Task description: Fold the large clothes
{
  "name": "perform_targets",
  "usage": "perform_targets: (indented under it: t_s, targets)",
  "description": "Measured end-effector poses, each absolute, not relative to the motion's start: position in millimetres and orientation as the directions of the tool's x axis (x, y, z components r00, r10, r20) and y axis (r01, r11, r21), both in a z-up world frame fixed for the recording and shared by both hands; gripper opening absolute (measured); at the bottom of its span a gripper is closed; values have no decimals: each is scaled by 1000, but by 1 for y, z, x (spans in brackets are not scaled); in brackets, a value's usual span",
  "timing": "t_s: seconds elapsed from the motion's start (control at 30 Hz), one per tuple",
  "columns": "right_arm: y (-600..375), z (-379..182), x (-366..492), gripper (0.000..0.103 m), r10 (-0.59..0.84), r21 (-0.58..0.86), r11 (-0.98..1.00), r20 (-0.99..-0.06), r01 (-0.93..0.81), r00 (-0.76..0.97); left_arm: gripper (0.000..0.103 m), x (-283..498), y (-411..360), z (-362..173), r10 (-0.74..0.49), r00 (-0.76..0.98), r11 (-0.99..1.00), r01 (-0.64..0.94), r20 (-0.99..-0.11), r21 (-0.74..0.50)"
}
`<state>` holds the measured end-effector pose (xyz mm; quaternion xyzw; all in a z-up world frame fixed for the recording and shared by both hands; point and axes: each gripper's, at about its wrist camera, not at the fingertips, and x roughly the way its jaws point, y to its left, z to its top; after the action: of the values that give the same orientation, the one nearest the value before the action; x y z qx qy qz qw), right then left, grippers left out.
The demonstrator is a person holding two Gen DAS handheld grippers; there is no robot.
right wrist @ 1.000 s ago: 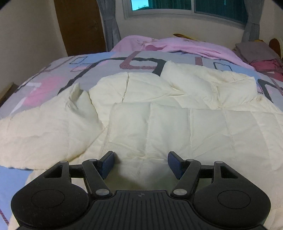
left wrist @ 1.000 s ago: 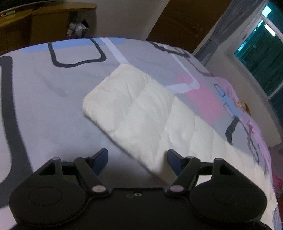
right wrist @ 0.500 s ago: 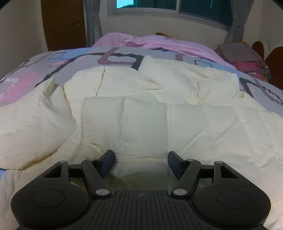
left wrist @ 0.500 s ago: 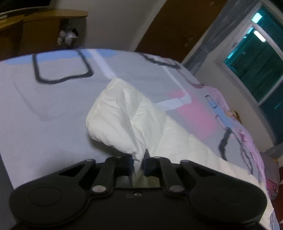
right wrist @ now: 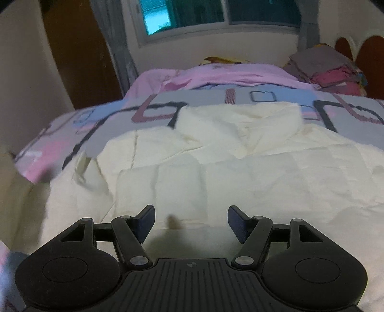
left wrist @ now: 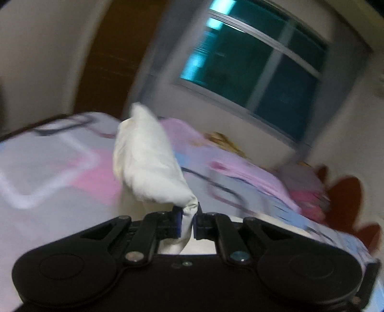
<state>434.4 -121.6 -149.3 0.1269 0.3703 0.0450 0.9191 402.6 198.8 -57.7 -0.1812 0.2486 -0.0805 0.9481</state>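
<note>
Left tool (left wrist: 187, 223) pinching a cream quilt (left wrist: 148, 163) corner

The corner bunches up ahead of the clamped left tool; the right tool (right wrist: 190, 222) gapes wide over the quilt on the bed (right wrist: 72, 134). No readable writing.

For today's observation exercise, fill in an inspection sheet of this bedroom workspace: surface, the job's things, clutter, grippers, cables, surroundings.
Surface: bed with a grey, pink and blue patterned cover.
Job's things: cream quilted garment spread over the bed; one end lifted clear of the cover.
Clutter: pink blanket and stacked folded clothes at the far end.
Grippers: left gripper shut on the garment's end; right gripper open above the garment, gripping nothing.
Cables: nothing seen.
Surroundings: window, grey curtains, brown door, red headboard.
</note>
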Motion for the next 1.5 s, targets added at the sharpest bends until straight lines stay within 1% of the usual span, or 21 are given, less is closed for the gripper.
perform_targets:
  t_s: [0.17, 0.27, 0.37, 0.47, 0.53, 0.57, 0.6, 0.63, 0.7, 0.8, 0.83, 0.87, 0.9, 1.07, 1.13, 1.2, 1.27, 1.3, 1.33, 1.37, 1.5]
  targets:
    - [-166, -143, 421, 67, 160, 294, 954, -659, 55, 735, 8, 422, 93, -62, -412, 795, 896, 264, -445, -357]
    - [-194, -141, 412, 67, 144, 305, 949, -656, 85, 741, 8, 432, 38, -81, -479, 731, 873, 335, -487, -355]
    - [-219, -139, 406, 67, 144, 324, 940, -654, 103, 743, 8, 438, -8, -107, -503, 665, 864, 396, -552, -310]
    - [-235, -138, 399, 67, 159, 348, 932, -648, 104, 745, 14, 440, -38, -133, -478, 606, 871, 422, -636, -252]
    - [-241, -138, 399, 67, 195, 387, 917, -641, 93, 742, 27, 437, -42, -143, -455, 593, 877, 429, -664, -218]
    - [-242, -138, 398, 67, 215, 411, 907, -636, 89, 742, 29, 434, -42, -145, -449, 589, 878, 432, -672, -207]
    - [-243, -138, 399, 67, 238, 439, 894, -630, 86, 739, 37, 430, -40, -146, -435, 596, 883, 431, -675, -188]
    - [-243, -138, 400, 67, 258, 461, 884, -624, 81, 738, 53, 426, -37, -145, -424, 605, 887, 428, -674, -173]
    - [-240, -138, 403, 67, 289, 487, 871, -613, 64, 735, 70, 416, -26, -140, -391, 645, 903, 405, -657, -141]
    - [-230, -137, 412, 68, 331, 511, 859, -603, 34, 726, 70, 406, -9, -129, -356, 682, 919, 379, -638, -108]
    - [-227, -138, 417, 70, 341, 513, 858, -605, 25, 719, 70, 404, 0, -127, -336, 695, 929, 357, -636, -101]
    - [-221, -139, 420, 83, 345, 508, 861, -609, 17, 714, 70, 401, 10, -127, -314, 708, 939, 329, -632, -98]
    - [-216, -140, 422, 91, 342, 496, 868, -613, 11, 712, 70, 396, 18, -124, -292, 720, 948, 304, -629, -93]
    - [-186, -152, 434, 91, 349, 443, 896, -646, -39, 679, 70, 384, 67, -129, -160, 747, 985, 161, -645, -58]
    - [-173, -156, 439, 84, 351, 417, 907, -659, -65, 666, 70, 380, 87, -136, -109, 739, 993, 104, -665, -47]
    - [-164, -164, 443, 54, 362, 415, 907, -676, -74, 642, 70, 378, 101, -144, -56, 725, 998, 52, -687, -26]
    - [-157, -169, 445, 51, 348, 399, 915, -688, -68, 637, 70, 378, 111, -152, -30, 707, 1000, 18, -707, -24]
    - [-155, -170, 446, 39, 354, 400, 913, -687, -75, 635, 70, 379, 114, -155, -22, 700, 1000, 8, -713, -23]
    - [-154, -170, 446, 29, 367, 411, 908, -688, -81, 626, 70, 380, 115, -157, -19, 699, 1000, 2, -715, -25]
    - [-154, -168, 446, 13, 377, 420, 903, -685, -85, 624, 70, 381, 115, -157, -18, 703, 1000, 0, -711, -25]
    - [-159, -146, 438, 9, 369, 405, 908, -648, -109, 667, 70, 393, 104, -158, -22, 722, 1000, 7, -692, -24]
